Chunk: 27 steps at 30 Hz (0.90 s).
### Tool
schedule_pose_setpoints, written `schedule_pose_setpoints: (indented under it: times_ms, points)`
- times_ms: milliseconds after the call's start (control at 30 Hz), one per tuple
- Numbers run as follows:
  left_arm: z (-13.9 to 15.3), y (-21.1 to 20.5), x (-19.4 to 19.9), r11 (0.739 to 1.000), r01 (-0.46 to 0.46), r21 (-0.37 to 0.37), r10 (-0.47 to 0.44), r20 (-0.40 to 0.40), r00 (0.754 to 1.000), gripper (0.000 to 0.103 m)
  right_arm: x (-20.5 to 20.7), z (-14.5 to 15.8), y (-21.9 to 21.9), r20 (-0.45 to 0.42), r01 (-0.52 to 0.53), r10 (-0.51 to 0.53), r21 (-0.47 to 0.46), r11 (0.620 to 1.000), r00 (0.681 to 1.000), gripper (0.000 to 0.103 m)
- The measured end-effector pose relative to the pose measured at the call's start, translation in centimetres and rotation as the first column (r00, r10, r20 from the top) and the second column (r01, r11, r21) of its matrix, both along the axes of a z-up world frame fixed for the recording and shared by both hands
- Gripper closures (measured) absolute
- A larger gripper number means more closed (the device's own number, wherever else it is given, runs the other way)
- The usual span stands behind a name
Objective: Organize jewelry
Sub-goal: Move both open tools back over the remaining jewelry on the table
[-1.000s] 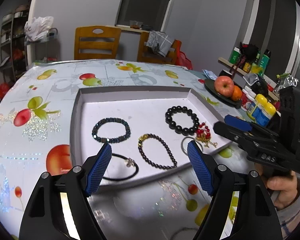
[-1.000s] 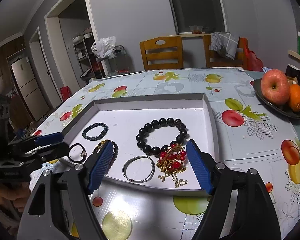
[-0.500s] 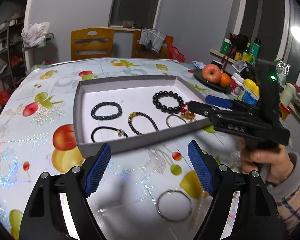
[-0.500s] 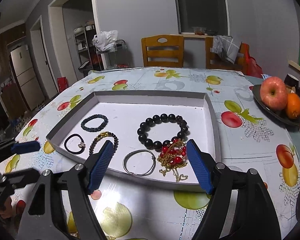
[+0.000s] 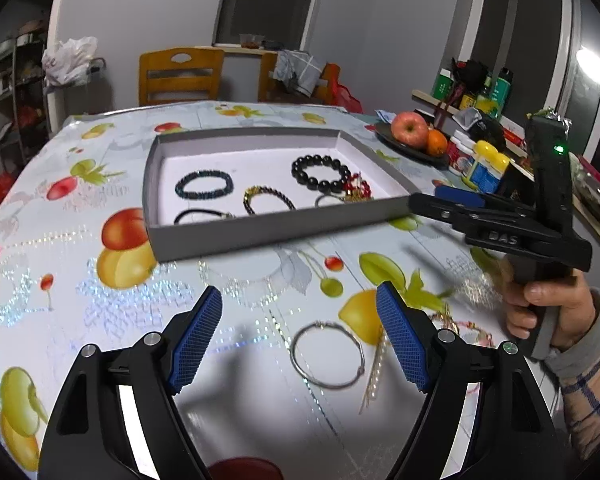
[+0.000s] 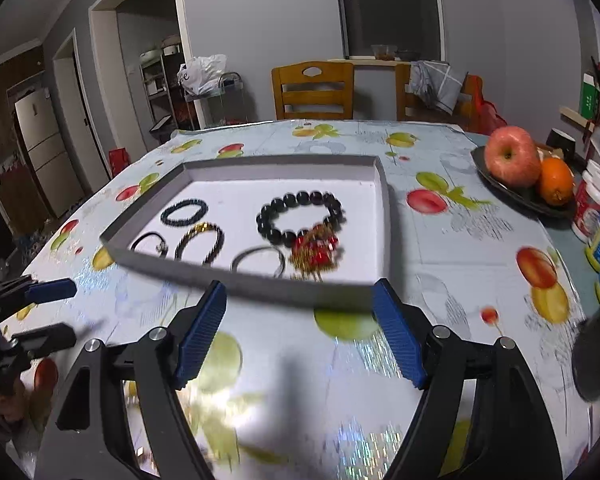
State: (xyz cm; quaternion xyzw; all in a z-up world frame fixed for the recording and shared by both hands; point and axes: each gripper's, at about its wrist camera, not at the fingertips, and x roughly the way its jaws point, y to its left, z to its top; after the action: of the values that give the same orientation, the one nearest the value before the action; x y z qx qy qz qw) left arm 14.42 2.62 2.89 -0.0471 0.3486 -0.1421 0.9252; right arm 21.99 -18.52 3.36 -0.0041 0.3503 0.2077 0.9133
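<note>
1. Right now both your tools are released: the left gripper (image 5: pixel 299 330) and the right gripper (image 6: pixel 298 326) stand with jaws wide and nothing between them.
2. Your next piece is likely the silver bangle (image 5: pixel 327 355), lying flat on the tablecloth (image 5: pixel 236 280) just ahead of the left gripper, outside the grey tray (image 5: pixel 260 232).
3. Expect it to be light, stiff and slick; a thin metal ring on glossy vinyl may skate away as a pad nudges it.
4. Take it across the wire at one side of the rim, one pad inside the loop and one outside.
5. Beside it lies a thin gold chain (image 5: pixel 374 376): limp, and prone to snagging.
6. Bracelets already rest in the tray, including the black bead bracelet (image 6: pixel 300 218).
</note>
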Motion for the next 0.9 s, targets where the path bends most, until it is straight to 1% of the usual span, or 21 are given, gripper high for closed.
schedule_pose_setpoints:
  times_ms: [100,167,233,400,467,700,767,900]
  points:
    - [0.1,-0.1,-0.5,1.0,0.001,0.001,-0.002,0.013,1.0,0.023,-1.1,0.0,-0.7,-0.005,0.015,-0.015,-0.004,1.0,1.0,0.028]
    - [0.2,-0.4,-0.9,1.0,0.009,0.014,-0.009,0.02,1.0,0.023,-1.9,-0.1,-0.7,-0.014,0.016,-0.016,-0.027,1.0,1.0,0.028]
    - [0.2,-0.7,-1.3,1.0,0.026,0.017,-0.026,0.022,0.999,0.023,-2.7,-0.4,-0.5,-0.037,-0.001,0.0,-0.046,0.999,0.999,0.028]
    - [0.2,-1.7,-2.5,0.997,0.057,0.053,-0.059,0.022,0.998,0.023,-5.1,-0.6,-0.6,-0.064,-0.047,0.045,-0.035,0.998,0.997,0.028]
    - [-0.1,-2.0,-2.6,0.995,0.064,0.07,-0.064,0.002,0.998,0.023,-6.0,-0.6,-0.6,-0.067,-0.056,0.054,-0.034,0.998,0.996,0.028]
    - [-1.0,-1.8,-1.7,0.996,0.052,0.07,-0.048,-0.068,0.997,0.023,-8.4,-0.5,-0.1,-0.062,-0.095,0.092,-0.036,0.995,0.994,0.026]
    - [-1.3,-1.9,-1.4,0.996,0.054,0.073,-0.047,-0.09,0.995,0.025,-8.6,-1.1,0.3,-0.082,-0.11,0.106,-0.041,0.993,0.991,0.026]
    - [-1.7,-1.9,-1.0,0.996,0.048,0.072,-0.039,-0.119,0.992,0.029,-9.1,-1.0,0.6,-0.065,-0.122,0.118,-0.056,0.991,0.991,0.026]
